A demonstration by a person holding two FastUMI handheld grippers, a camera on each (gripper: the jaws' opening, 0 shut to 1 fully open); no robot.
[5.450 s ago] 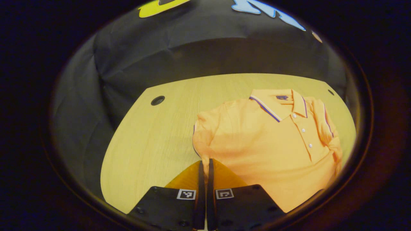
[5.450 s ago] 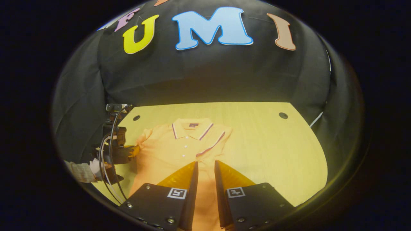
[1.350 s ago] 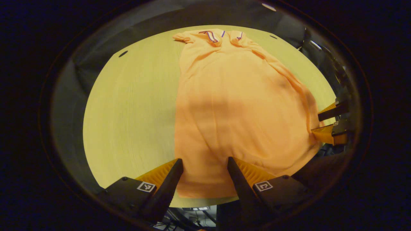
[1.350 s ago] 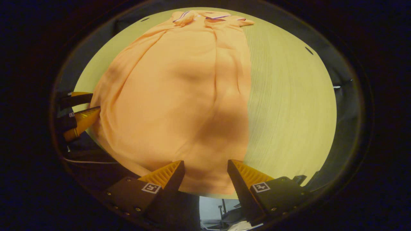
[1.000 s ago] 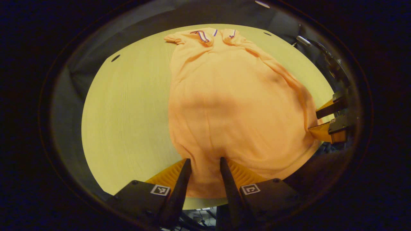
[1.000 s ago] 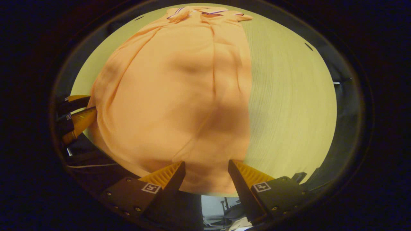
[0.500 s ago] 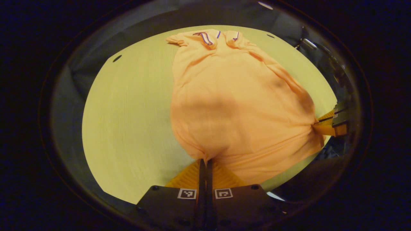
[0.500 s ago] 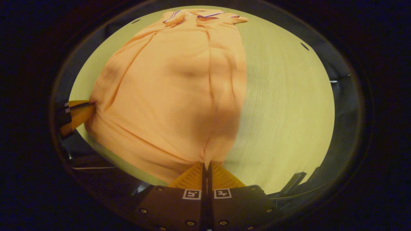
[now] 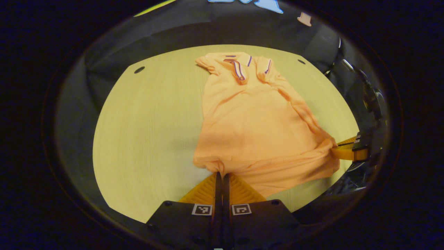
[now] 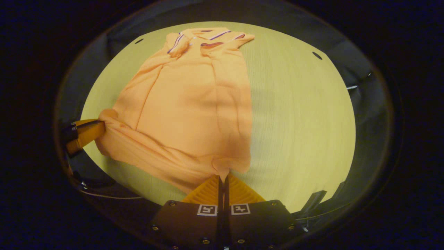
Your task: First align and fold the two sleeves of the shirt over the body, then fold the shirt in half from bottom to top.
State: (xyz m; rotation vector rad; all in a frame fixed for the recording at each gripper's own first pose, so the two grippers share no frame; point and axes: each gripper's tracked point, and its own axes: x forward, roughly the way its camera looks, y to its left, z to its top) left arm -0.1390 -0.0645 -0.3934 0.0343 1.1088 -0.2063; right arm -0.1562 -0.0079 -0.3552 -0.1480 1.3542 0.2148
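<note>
Left gripper view: left gripper (image 9: 222, 174) clamped on hem corner of shirt (image 9: 256, 121); shirt lies on table (image 9: 145, 139), collar at far edge, sleeves folded in; right gripper (image 10: 223, 178) likewise pinches the opposite hem corner, hem raised between them
</note>
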